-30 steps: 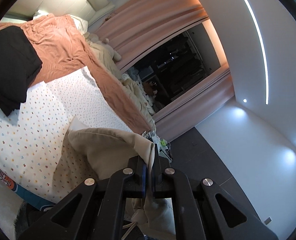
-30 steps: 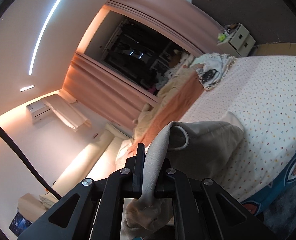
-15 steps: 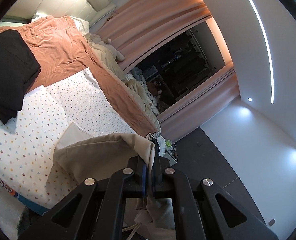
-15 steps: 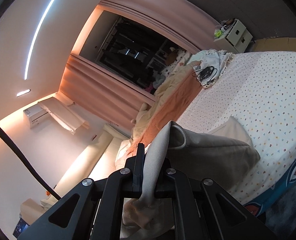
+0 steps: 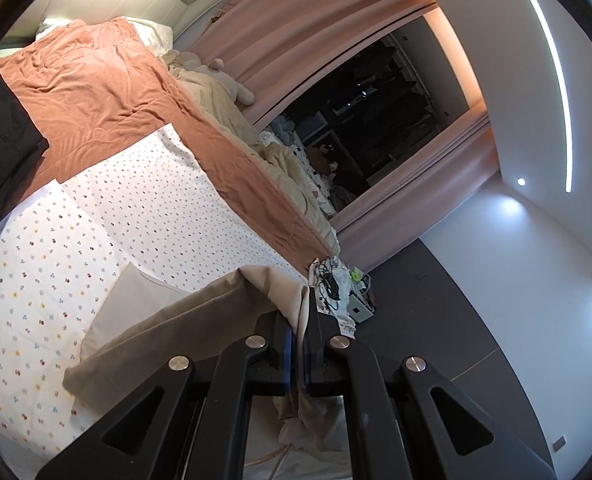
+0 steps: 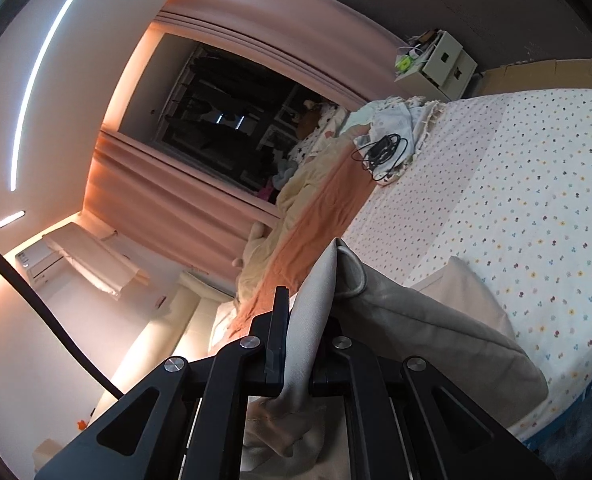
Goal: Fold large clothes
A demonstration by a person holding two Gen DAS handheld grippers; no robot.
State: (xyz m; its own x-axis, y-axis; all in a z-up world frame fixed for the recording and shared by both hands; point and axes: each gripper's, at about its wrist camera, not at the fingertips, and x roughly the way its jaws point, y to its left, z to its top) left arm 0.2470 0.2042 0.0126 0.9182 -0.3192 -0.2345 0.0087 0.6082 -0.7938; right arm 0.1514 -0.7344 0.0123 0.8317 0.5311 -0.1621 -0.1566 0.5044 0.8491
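The left gripper and the right gripper are both closed on one edge of the beige garment. The cloth runs from the fingers out over the dotted bed sheet, lower left in the left view, lower right in the right view. Both hands point almost level, garment stretched between them

No text, label, brand, number or sign can be read in either view. The printed dots on the white bed sheet are only a pattern, not letters.
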